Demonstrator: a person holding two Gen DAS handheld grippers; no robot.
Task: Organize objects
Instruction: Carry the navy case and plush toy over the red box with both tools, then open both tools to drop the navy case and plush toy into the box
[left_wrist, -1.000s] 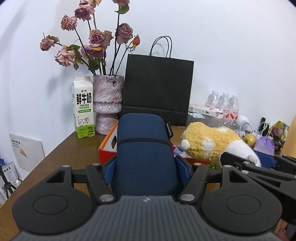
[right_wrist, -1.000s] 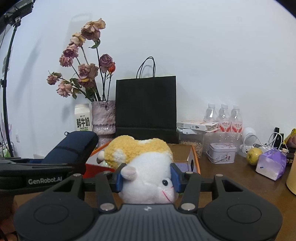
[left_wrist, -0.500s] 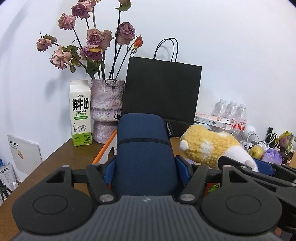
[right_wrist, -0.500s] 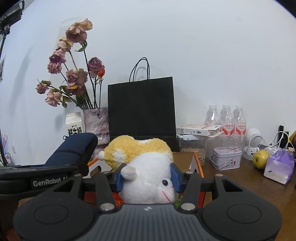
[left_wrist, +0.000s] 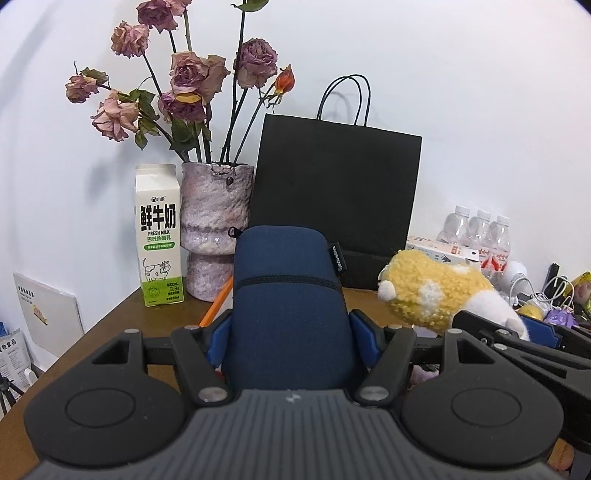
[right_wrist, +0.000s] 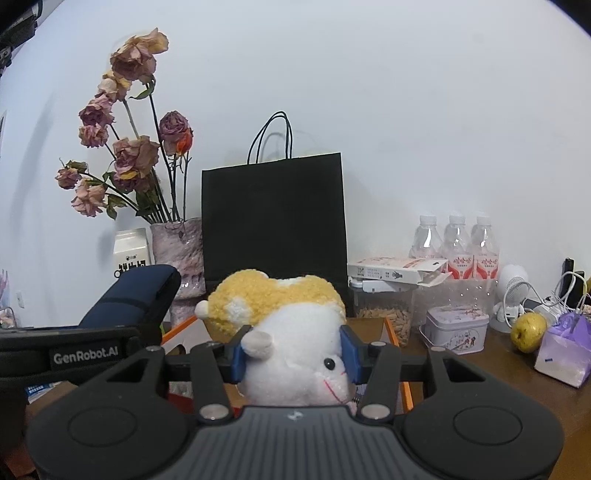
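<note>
My left gripper is shut on a navy blue fabric pouch, its blue pads pressing both sides, held above the wooden table. My right gripper is shut on a yellow and white plush toy, which lies on its side between the pads. The plush toy shows at the right in the left wrist view, and the pouch at the left in the right wrist view. Below both, the orange rim of a box shows.
Against the wall stand a black paper bag, a vase of dried roses and a milk carton. At the right are water bottles, a clear container of snacks, a tin, a small fan, an apple and a purple packet.
Both grippers, each still holding its object, have drawn back from the wall and shifted sideways. The bag and vase look smaller and more of the table shows.
</note>
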